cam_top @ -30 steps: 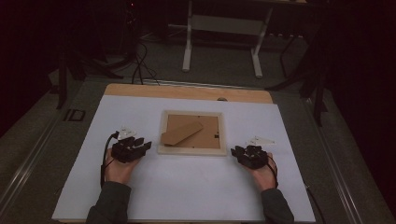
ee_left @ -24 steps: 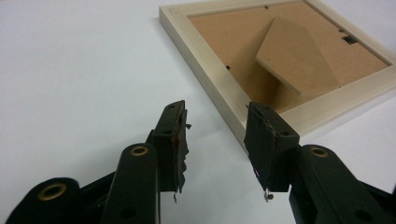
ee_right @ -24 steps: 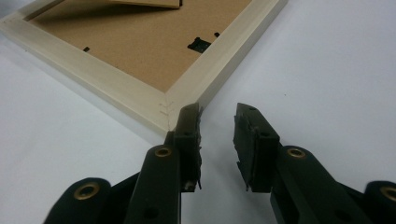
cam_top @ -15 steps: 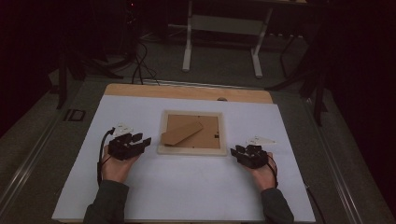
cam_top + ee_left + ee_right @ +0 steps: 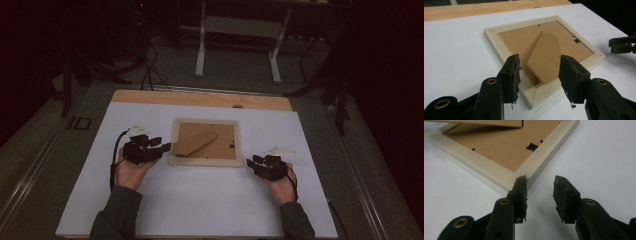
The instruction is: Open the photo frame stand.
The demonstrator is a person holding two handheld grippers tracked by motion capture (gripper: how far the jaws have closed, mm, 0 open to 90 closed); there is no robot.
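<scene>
Picture frame [image 5: 205,142] between open hand-held grippers

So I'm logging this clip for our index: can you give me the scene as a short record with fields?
surface: white table
object: frame, lying face down, brown back up
stand: flap lifted off the back
left tongs: open, jaws have just been opening, over the frame's near corner, not gripping it
right tongs: open, jaws have just been opening, nothing between them, beside the frame's corner
other tongs seen from left: right tongs at the far right edge
</scene>
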